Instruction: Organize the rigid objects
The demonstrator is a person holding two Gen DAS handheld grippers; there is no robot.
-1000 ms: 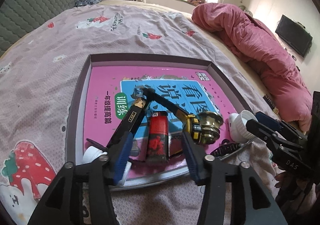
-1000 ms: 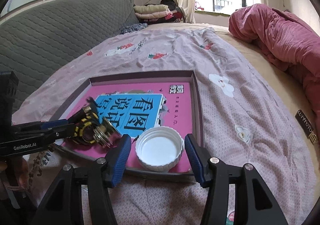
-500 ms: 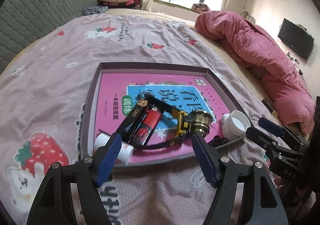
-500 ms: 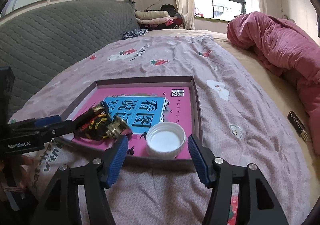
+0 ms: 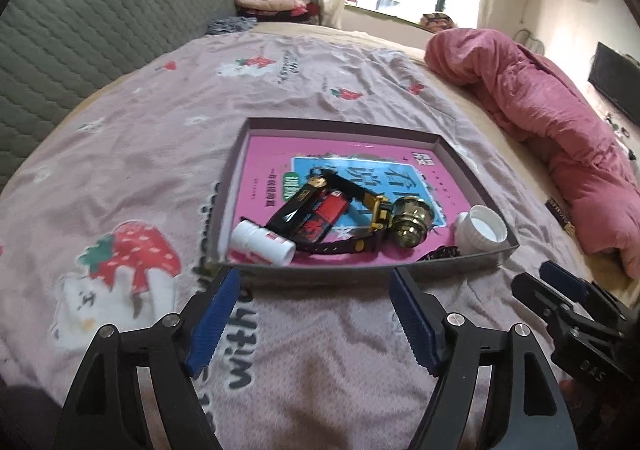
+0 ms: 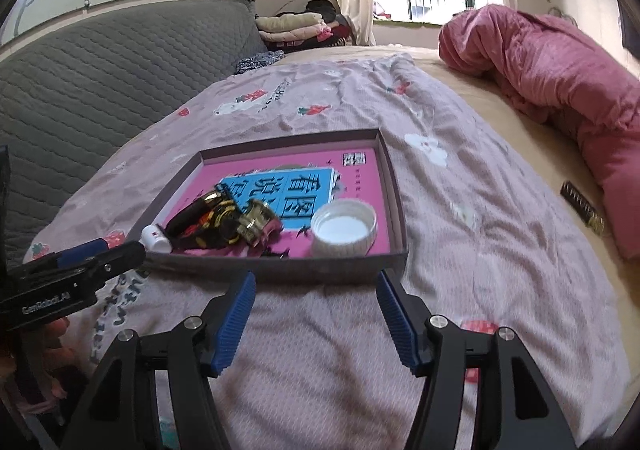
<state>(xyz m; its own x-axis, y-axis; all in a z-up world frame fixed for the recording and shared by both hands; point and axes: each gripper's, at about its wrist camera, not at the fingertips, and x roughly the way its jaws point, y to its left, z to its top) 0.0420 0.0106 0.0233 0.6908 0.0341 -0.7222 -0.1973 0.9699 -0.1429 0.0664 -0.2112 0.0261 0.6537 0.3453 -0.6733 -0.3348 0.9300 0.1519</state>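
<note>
A shallow grey tray [image 5: 360, 270] lies on the bedspread with a pink book [image 5: 272, 154] as its floor. On the book rest a white bottle [image 5: 262, 242], a black-handled tool [image 5: 296, 206], a red lighter [image 5: 326, 216], a yellow-and-black watch [image 5: 380, 210], a brass knob [image 5: 410, 224] and a white cap [image 5: 484, 228]. My left gripper [image 5: 314, 278] hovers just short of the tray's near wall, its jaws opening, nothing between them. My right gripper [image 6: 316, 278] stands open and empty before the same wall [image 6: 320, 270], with the cap [image 6: 344, 230] just beyond it.
A bunched pink quilt [image 5: 560, 138] lies along the bed's right side, and a small dark strip [image 6: 582, 208] lies near it. A grey quilted headboard [image 5: 80, 18] runs along the left. Folded clothes [image 6: 296, 26] are stacked by the window.
Both grippers pulled back out of the tray toward the near side and rose a little. The left jaws spread wider, leaving the lighter and tool in the tray. The cap stays in the tray.
</note>
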